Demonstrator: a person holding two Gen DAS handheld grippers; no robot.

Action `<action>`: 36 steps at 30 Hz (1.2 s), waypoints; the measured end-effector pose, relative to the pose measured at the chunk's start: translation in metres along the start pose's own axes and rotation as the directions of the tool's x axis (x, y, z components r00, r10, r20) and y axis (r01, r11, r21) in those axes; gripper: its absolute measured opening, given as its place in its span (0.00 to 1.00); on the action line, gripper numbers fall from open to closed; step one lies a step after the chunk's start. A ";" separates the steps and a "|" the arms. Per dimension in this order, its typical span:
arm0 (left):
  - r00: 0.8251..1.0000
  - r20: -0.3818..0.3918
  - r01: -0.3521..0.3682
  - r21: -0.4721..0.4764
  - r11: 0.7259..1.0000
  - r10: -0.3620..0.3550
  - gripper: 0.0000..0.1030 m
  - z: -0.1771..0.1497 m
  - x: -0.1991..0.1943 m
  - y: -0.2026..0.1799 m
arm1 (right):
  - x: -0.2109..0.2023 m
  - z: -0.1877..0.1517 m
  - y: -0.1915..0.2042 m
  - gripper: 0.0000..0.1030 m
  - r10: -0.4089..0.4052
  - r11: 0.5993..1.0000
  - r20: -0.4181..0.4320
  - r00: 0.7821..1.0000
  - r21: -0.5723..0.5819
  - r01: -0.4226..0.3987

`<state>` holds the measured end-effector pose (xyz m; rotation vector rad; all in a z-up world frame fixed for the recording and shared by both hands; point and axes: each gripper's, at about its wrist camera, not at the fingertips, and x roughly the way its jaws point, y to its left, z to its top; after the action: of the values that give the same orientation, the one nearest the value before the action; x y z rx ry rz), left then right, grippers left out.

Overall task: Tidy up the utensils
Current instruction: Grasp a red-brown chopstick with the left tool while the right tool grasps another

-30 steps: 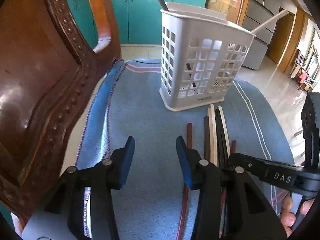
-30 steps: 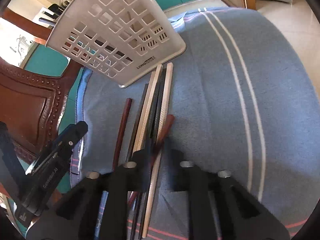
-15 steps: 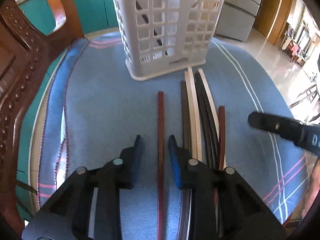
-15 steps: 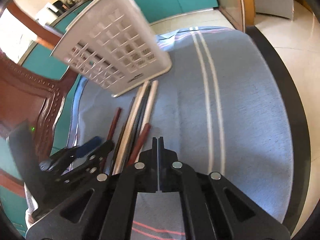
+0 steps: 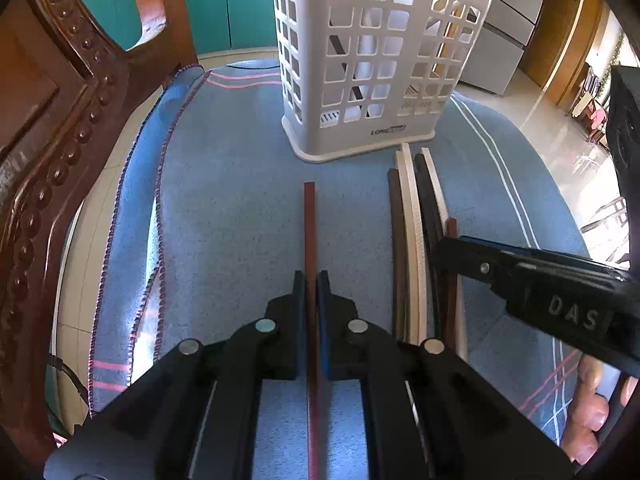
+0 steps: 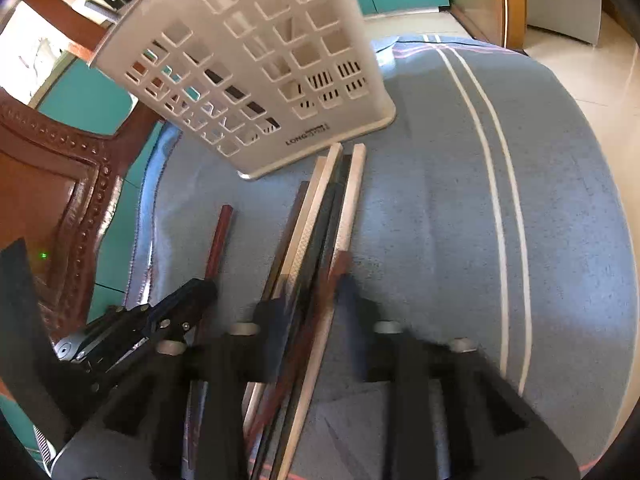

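— On the blue towel, what have your two grippers got?

— My left gripper has just closed: its jaws are clamped on the lone red-brown chopstick, which lies flat on the cloth and points toward the white slotted utensil holder. Its far tip stops short of the holder's base.

— And the right one?

— My right gripper is blurred. Its jaws have just been opening and stand apart over the bundle of chopsticks, several of which run between the fingers. I cannot see either pad pressing on them.

— Where is that bundle?

— Beside the single stick, well apart from it, lying side by side: pale, dark and reddish ones, with their far ends almost at the holder's base. From the left camera my right gripper reaches in across them.

— Anything else around?

— A carved wooden chair stands at the left edge of the towel, and teal cabinets are behind. A couple of utensils already stand inside the holder.
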<state>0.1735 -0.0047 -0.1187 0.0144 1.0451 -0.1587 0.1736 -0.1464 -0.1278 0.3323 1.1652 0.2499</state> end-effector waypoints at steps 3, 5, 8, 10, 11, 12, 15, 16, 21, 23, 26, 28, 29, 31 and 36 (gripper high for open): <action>1.000 -0.006 0.000 -0.001 1.000 0.000 0.07 0.002 0.003 0.001 | -0.002 0.000 -0.006 0.12 0.029 0.999 0.002 1.000 0.014 -0.029; 1.000 -0.007 0.002 -0.005 1.000 -0.002 0.07 0.003 0.003 0.002 | -0.007 0.000 -0.013 0.11 0.019 1.000 0.013 1.000 0.011 -0.019; 1.000 -0.008 0.005 -0.011 1.000 -0.005 0.07 0.003 0.002 0.003 | -0.018 0.002 -0.029 0.09 -0.007 1.000 0.026 1.000 0.008 0.007; 1.000 -0.010 0.010 -0.016 1.000 -0.010 0.07 0.003 0.002 0.006 | -0.025 0.003 -0.037 0.09 -0.051 0.999 0.042 0.998 -0.014 0.052; 1.000 -0.011 0.012 -0.019 1.000 -0.012 0.07 0.003 0.002 0.009 | -0.028 0.004 -0.040 0.09 -0.085 0.996 0.050 0.995 -0.029 0.087; 1.000 -0.011 0.015 -0.023 1.000 -0.015 0.07 0.004 0.003 0.010 | -0.029 0.005 -0.041 0.09 -0.115 0.992 0.054 0.992 -0.048 0.117; 1.000 -0.010 0.021 -0.030 0.999 -0.021 0.09 0.007 0.004 0.012 | -0.031 0.006 -0.045 0.10 -0.158 0.984 0.057 0.986 -0.075 0.162; 1.000 -0.013 0.022 -0.031 0.999 -0.023 0.12 0.009 0.005 0.012 | -0.032 0.004 -0.044 0.10 -0.171 0.981 0.058 0.984 -0.084 0.176; 1.000 -0.009 0.004 -0.019 1.000 -0.004 0.16 0.021 0.013 0.006 | -0.029 -0.007 -0.037 0.30 -0.213 0.968 0.047 0.976 -0.129 0.217; 1.000 -0.007 -0.015 -0.007 1.000 0.015 0.16 0.025 0.015 0.003 | -0.024 -0.012 -0.030 0.33 -0.237 0.957 0.057 0.970 -0.157 0.244; 1.000 -0.009 -0.026 -0.015 1.000 0.026 0.14 0.025 0.016 0.002 | -0.017 -0.014 -0.021 0.34 -0.292 0.931 0.080 0.953 -0.206 0.302; 1.000 -0.011 -0.028 -0.020 0.999 0.028 0.07 0.023 0.014 0.001 | -0.012 -0.014 -0.014 0.29 -0.299 0.923 0.096 0.949 -0.221 0.313; 1.000 -0.012 -0.019 -0.028 0.999 0.018 0.07 0.023 0.013 0.003 | -0.011 -0.014 -0.013 0.14 -0.292 0.925 0.100 0.951 -0.225 0.307; 1.000 -0.008 -0.011 -0.043 0.999 0.010 0.07 0.021 0.011 0.005 | -0.010 -0.013 -0.014 0.08 -0.263 0.936 0.094 0.960 -0.215 0.277; 0.998 0.066 -0.008 -0.040 0.999 0.011 0.07 0.019 -0.015 0.004 | -0.038 -0.008 -0.016 0.06 -0.128 0.971 0.131 0.983 -0.187 0.151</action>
<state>0.1831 -0.0002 -0.0960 -0.0219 0.9816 -0.1288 0.1518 -0.1734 -0.1043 0.0894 1.0326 0.2168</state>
